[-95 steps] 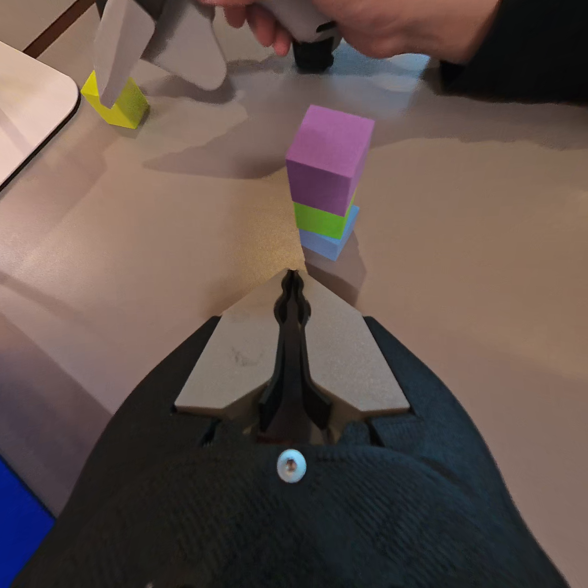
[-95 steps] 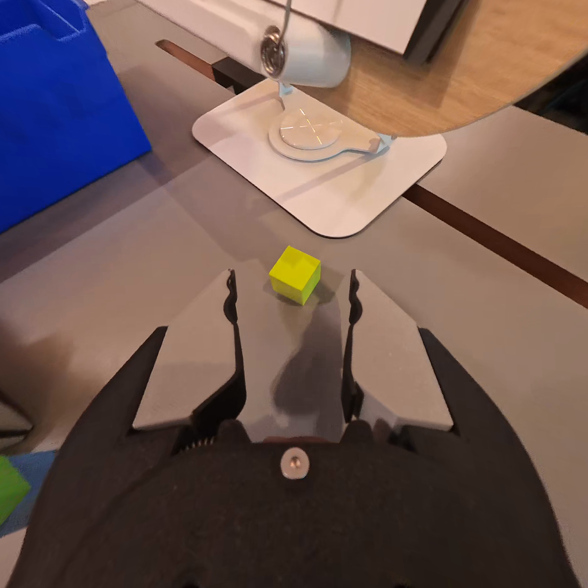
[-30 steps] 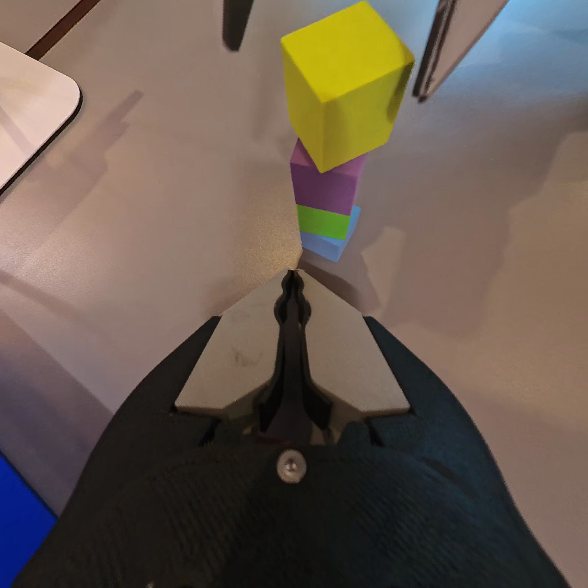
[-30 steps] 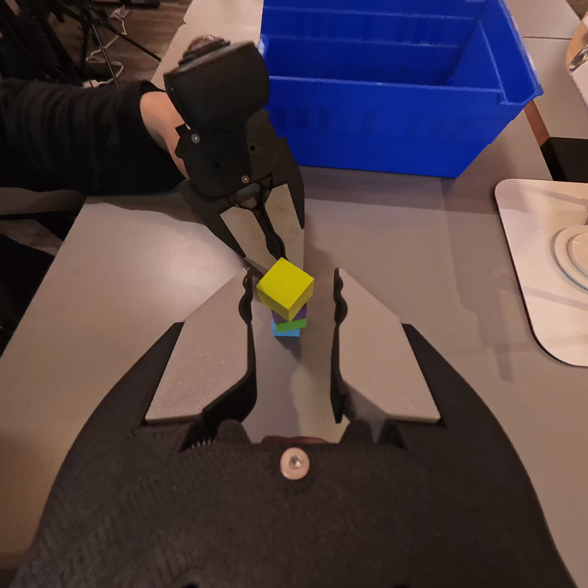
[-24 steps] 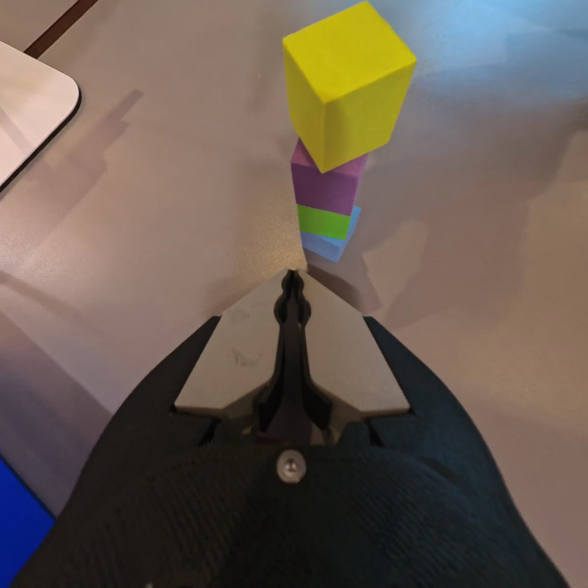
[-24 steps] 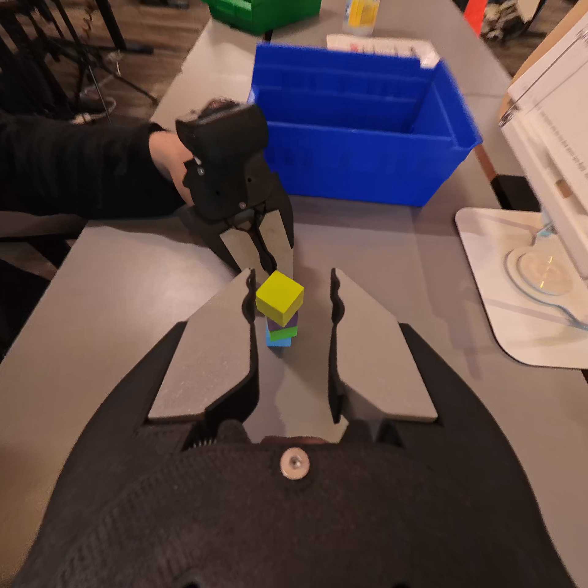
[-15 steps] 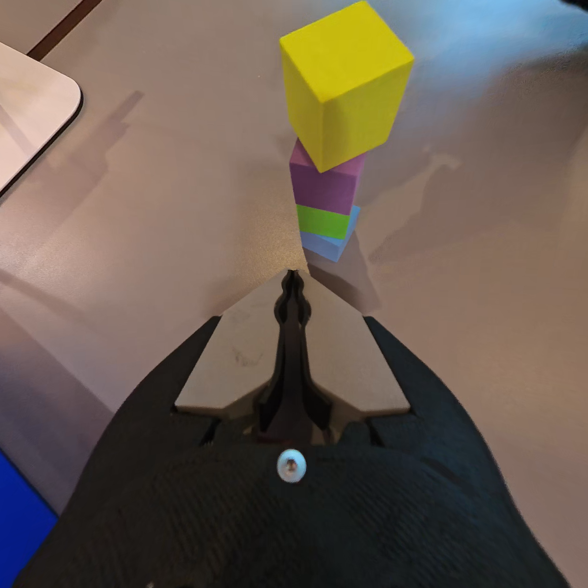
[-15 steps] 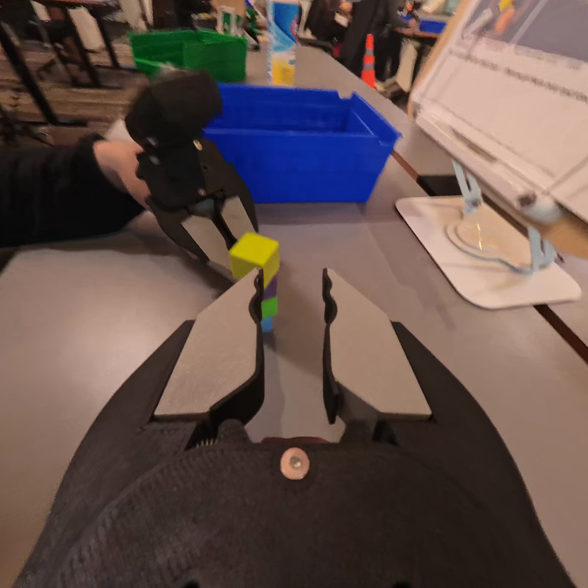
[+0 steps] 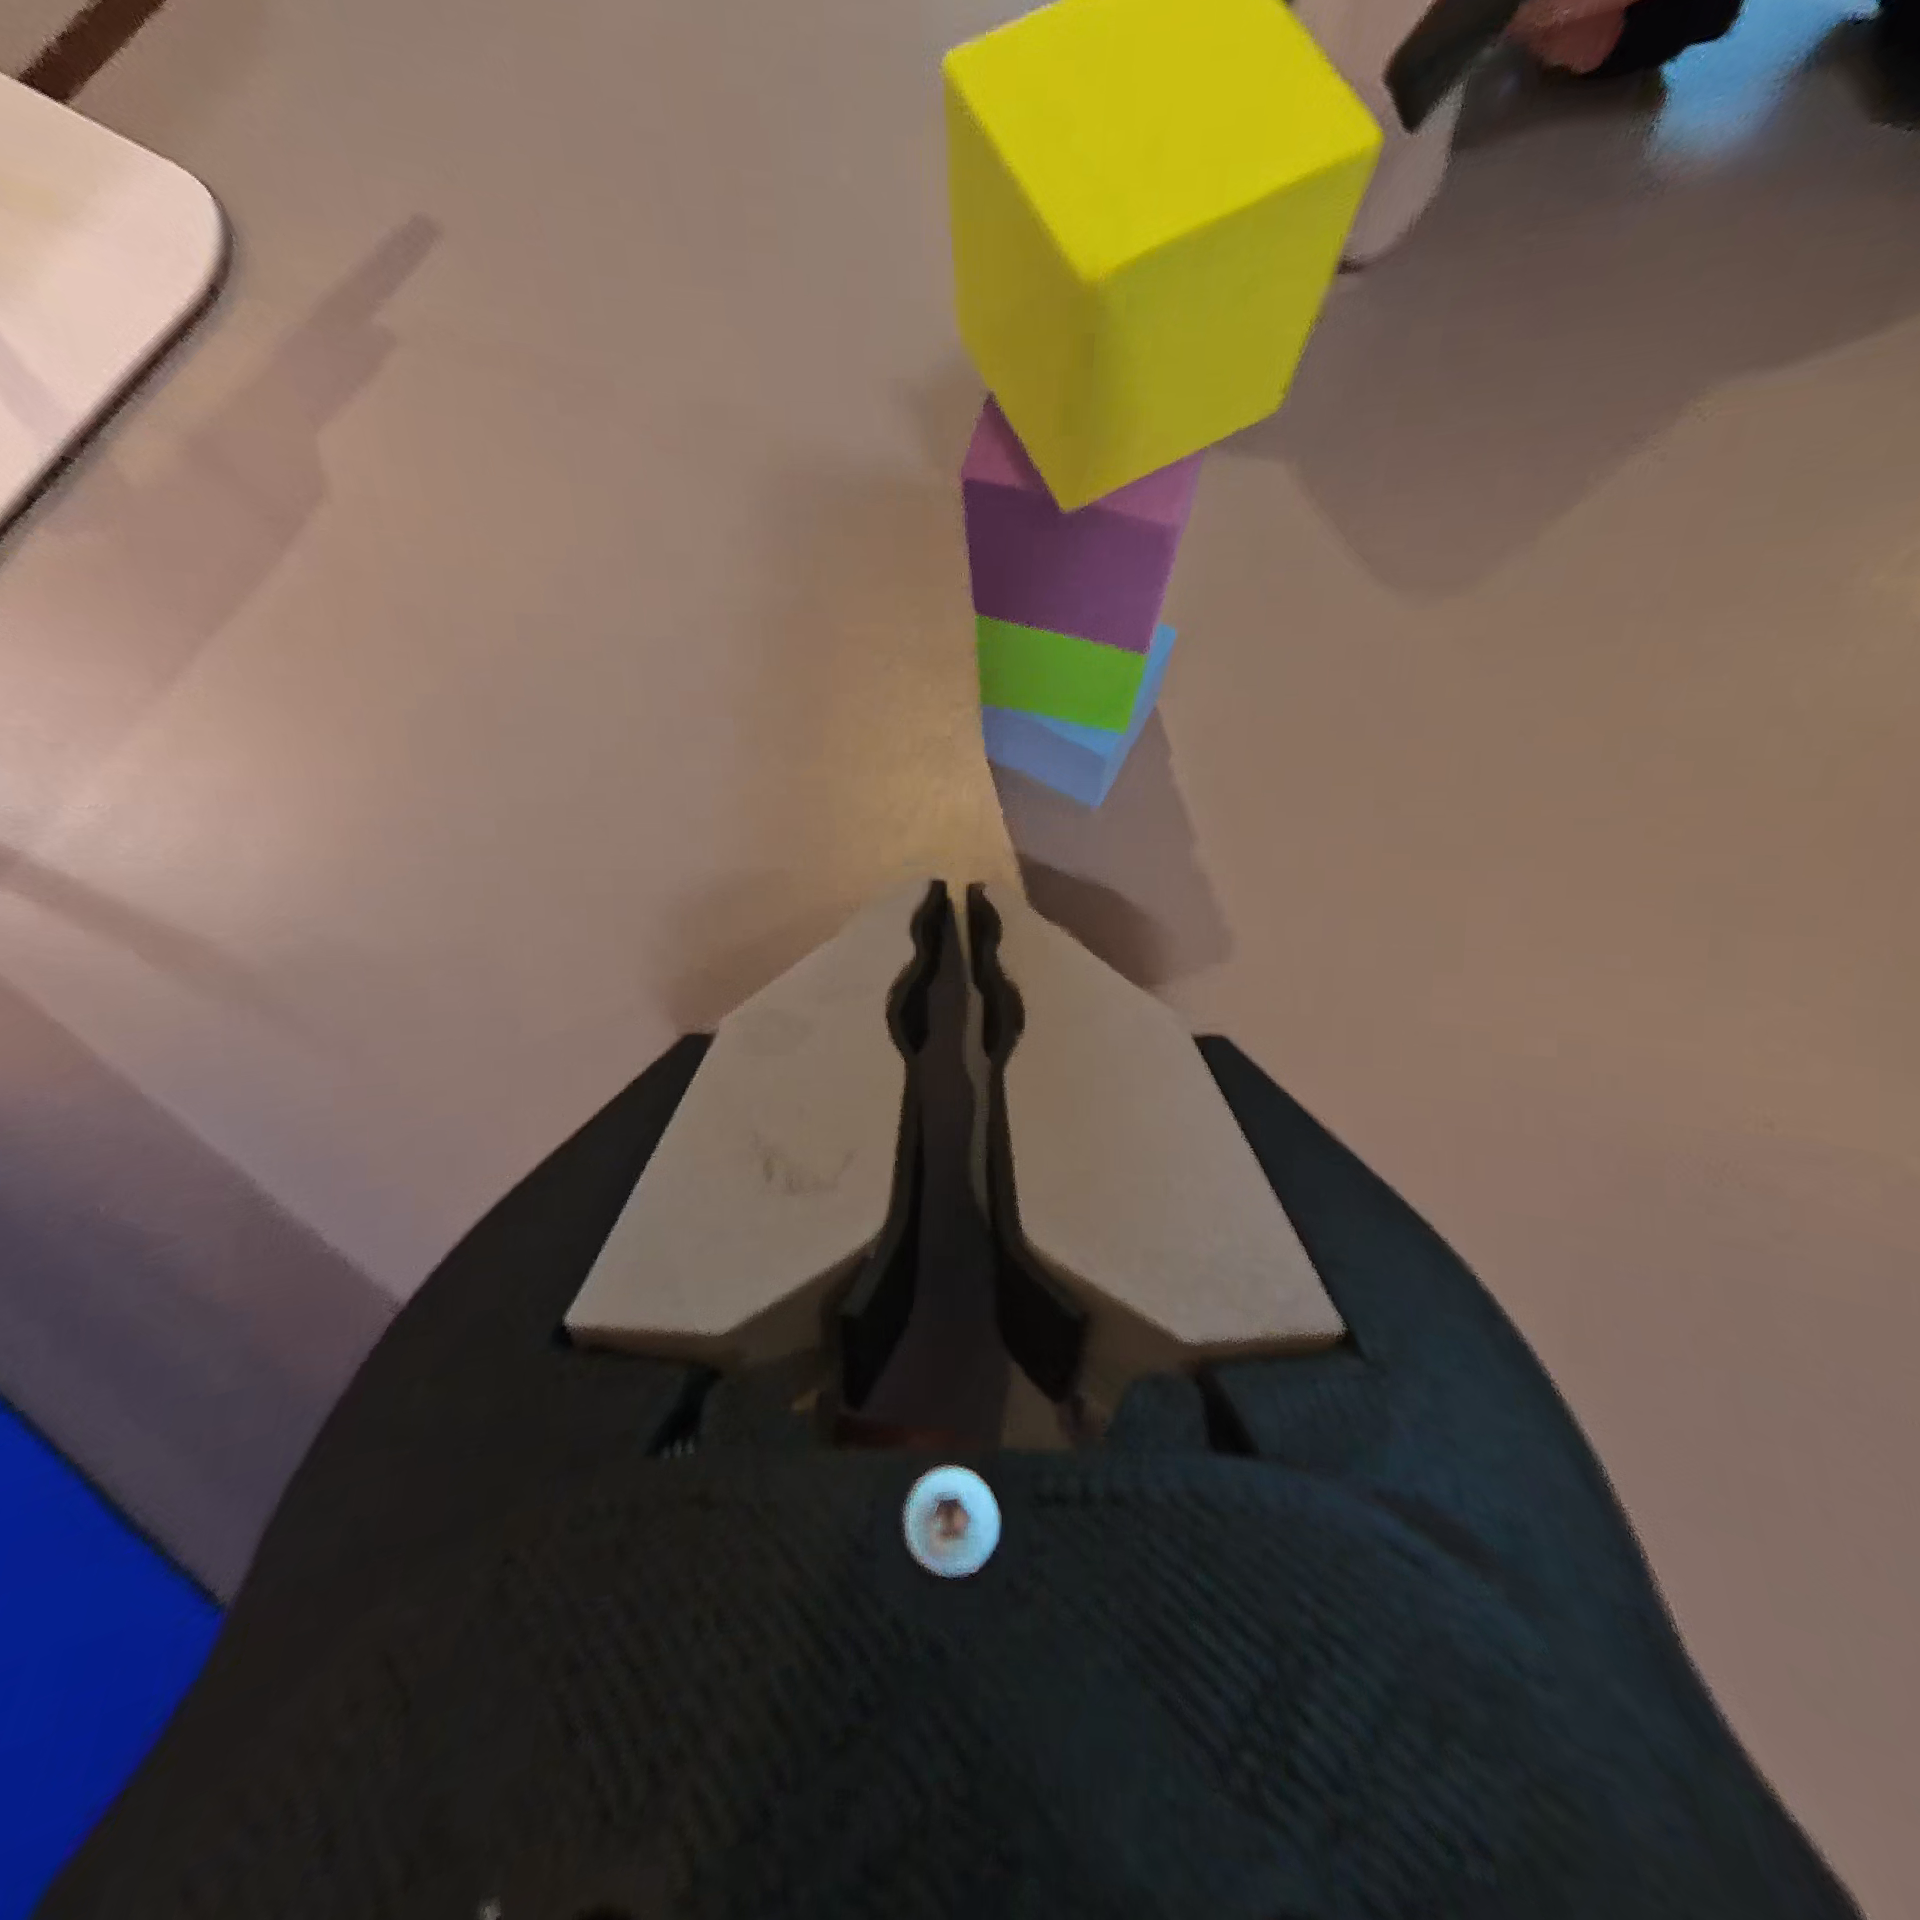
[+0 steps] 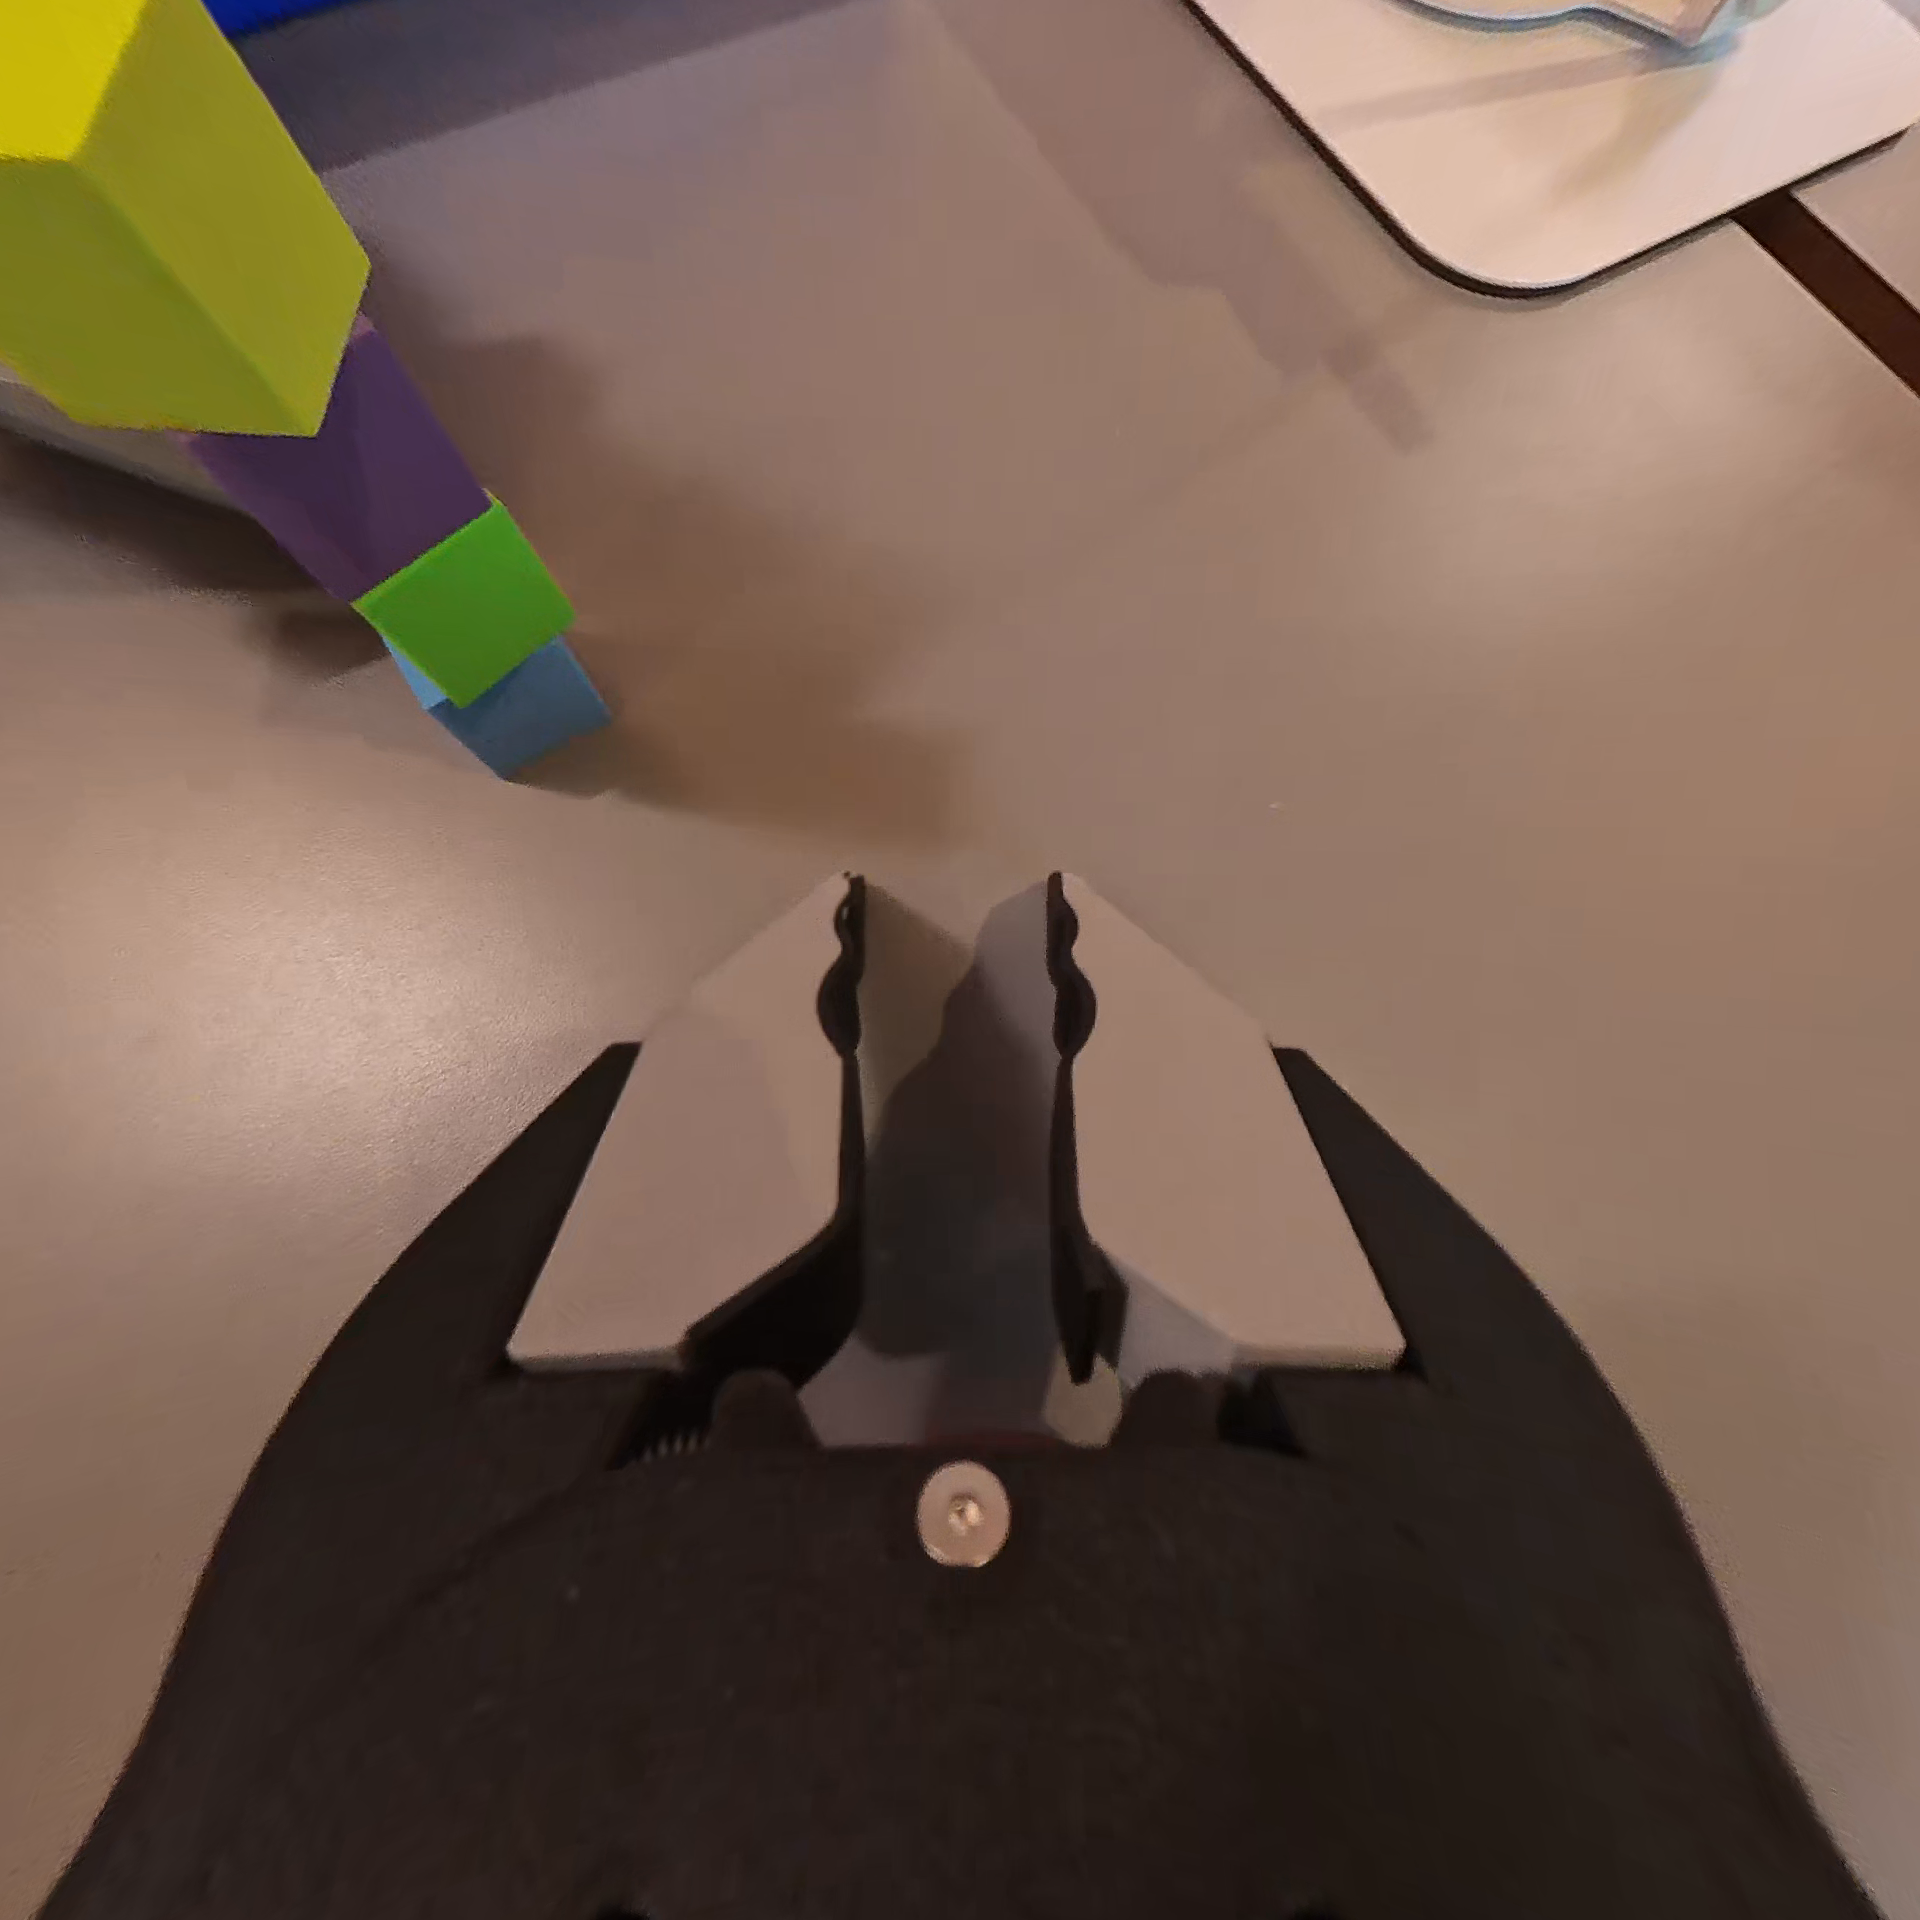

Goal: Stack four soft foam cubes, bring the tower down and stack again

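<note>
Four cubes are stacked in one tower on the table, each resting on the one below, the top cube turned askew. The tower is found just ahead of the left gripper, and ahead-left of the right gripper. A flat base plate is set far right.

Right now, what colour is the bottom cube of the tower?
Light blue, sitting under the green cube. It shows best in the left wrist view.
</note>
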